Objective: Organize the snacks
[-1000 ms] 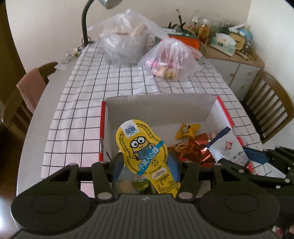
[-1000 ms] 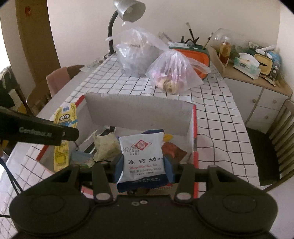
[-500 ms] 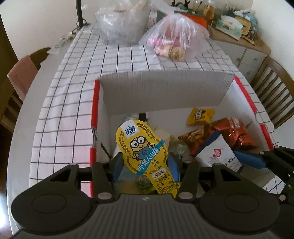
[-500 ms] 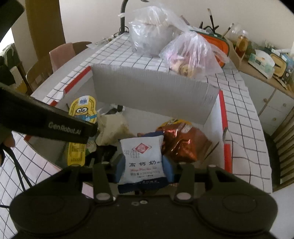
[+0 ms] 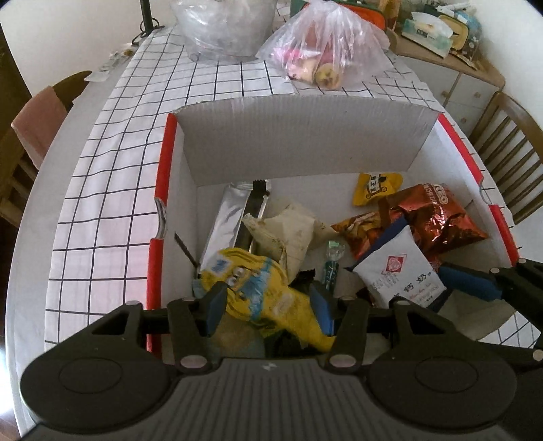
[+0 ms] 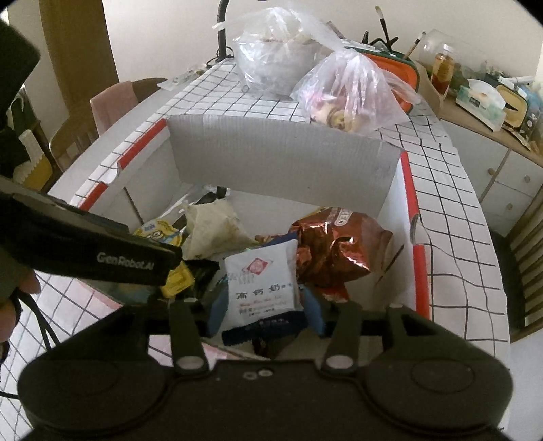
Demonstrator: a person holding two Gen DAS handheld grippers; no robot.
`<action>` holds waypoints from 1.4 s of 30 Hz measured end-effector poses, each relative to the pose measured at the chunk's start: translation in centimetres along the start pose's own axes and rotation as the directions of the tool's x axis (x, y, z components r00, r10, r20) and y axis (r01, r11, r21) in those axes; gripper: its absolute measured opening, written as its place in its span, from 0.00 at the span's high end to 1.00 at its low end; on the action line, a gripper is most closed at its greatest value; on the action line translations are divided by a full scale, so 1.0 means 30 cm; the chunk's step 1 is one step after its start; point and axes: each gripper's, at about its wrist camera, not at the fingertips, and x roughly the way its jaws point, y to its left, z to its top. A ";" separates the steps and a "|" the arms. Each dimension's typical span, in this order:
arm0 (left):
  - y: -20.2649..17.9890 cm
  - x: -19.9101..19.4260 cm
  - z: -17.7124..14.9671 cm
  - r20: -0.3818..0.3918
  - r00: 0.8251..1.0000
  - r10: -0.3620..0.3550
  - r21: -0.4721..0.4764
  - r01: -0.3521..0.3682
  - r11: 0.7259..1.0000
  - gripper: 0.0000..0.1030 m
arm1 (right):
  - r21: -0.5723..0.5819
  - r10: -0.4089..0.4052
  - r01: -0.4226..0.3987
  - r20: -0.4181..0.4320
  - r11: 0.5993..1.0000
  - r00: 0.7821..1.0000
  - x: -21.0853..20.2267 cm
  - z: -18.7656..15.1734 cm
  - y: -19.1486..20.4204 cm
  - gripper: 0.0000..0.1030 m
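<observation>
A white cardboard box with red edges sits on the checked tablecloth and holds several snacks. My left gripper is inside its near left corner, jaws spread, with the yellow Minion snack pack blurred and tipping between them. My right gripper is low in the box, its jaws close around a white milk pouch, also visible in the left wrist view. A red-brown foil bag and a small yellow packet lie beyond.
Two clear plastic bags with food stand behind the box. A lamp base is at the far left. Wooden chairs stand left and right. A cluttered sideboard is at the back right.
Both grippers have dropped deeper into the box. The left jaws have opened and the Minion pack has tipped from upright, falling forward. The right gripper still grips the milk pouch.
</observation>
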 end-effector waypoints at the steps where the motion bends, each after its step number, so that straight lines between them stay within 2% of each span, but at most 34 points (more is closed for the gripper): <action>1: 0.001 -0.007 -0.002 0.004 1.000 -0.001 -0.003 0.001 1.000 0.45 | 0.015 0.012 -0.012 0.004 1.000 1.000 -0.013 0.000 -0.005 0.51; 10: -0.004 -0.130 -0.037 0.069 0.997 -0.029 -0.020 0.030 0.999 0.39 | 0.044 0.035 -0.039 0.082 0.998 0.996 -0.160 -0.025 -0.040 0.38; 12: -0.006 -0.169 -0.049 0.094 0.995 -0.031 -0.024 0.034 0.999 0.38 | 0.045 0.035 -0.040 0.104 0.998 0.994 -0.198 -0.036 -0.050 0.33; 14: -0.010 -0.205 -0.062 0.114 0.993 -0.032 -0.029 0.035 0.999 0.37 | 0.046 0.035 -0.042 0.131 0.998 0.991 -0.238 -0.051 -0.059 0.23; 20: -0.026 -0.312 -0.108 0.177 0.983 -0.039 -0.028 0.045 0.999 0.33 | 0.058 0.043 -0.055 0.193 0.997 0.980 -0.345 -0.067 -0.074 0.19; 23: -0.028 -0.352 -0.130 0.199 0.979 -0.042 -0.029 0.049 0.998 0.33 | 0.059 0.050 -0.064 0.223 0.996 0.974 -0.395 -0.076 -0.069 0.10; 32: -0.030 -0.456 -0.219 0.252 0.968 -0.020 -0.034 0.029 0.999 0.31 | 0.051 0.094 -0.114 0.292 0.992 0.952 -0.526 -0.108 -0.038 0.00; 36: -0.029 -0.495 -0.255 0.264 0.964 -0.032 -0.036 0.043 0.998 0.31 | 0.066 0.103 -0.129 0.307 0.989 0.946 -0.555 -0.130 -0.034 0.00; 42: -0.034 -0.561 -0.310 0.297 0.953 -0.061 -0.022 0.070 0.997 0.23 | 0.101 0.099 -0.136 0.309 0.985 0.946 -0.588 -0.177 -0.040 0.00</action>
